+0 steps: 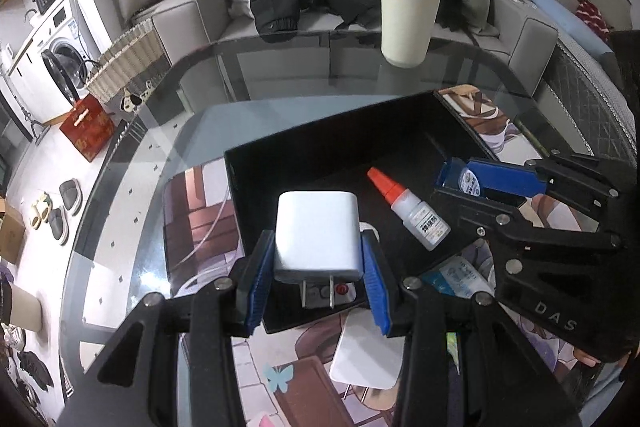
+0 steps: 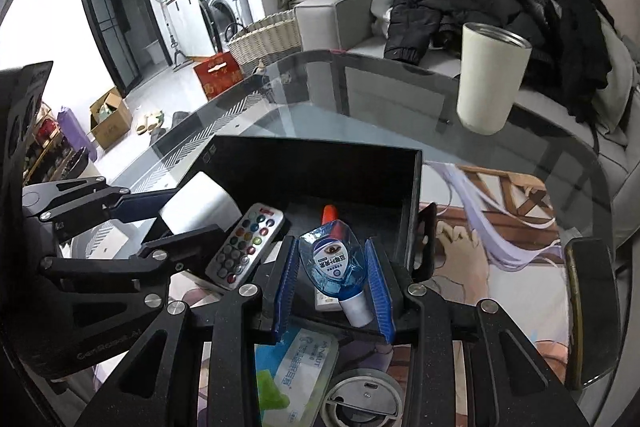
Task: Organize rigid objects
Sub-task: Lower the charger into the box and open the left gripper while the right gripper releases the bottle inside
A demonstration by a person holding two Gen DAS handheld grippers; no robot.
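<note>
Halfway-ish: glue bottle [image 1: 416, 215] and remote [image 2: 246, 245] already lie in the black tray [image 2: 412, 203]. Left gripper [image 1: 318, 267] pinches the white charger [image 1: 316, 235] over the tray's near edge; right gripper [image 2: 334, 291] pinches the eye-drop bottle [image 2: 334, 259] there. Tissue pack [image 2: 296, 363] waits outside.

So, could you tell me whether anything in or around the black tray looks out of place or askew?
Nothing looks spilled or damaged. The remote control lies tilted across the black tray's near-left rim instead of flat inside, and the small orange-capped bottle lies on its side in the tray. The charger and the eye-drop bottle sit in the grippers.
</note>
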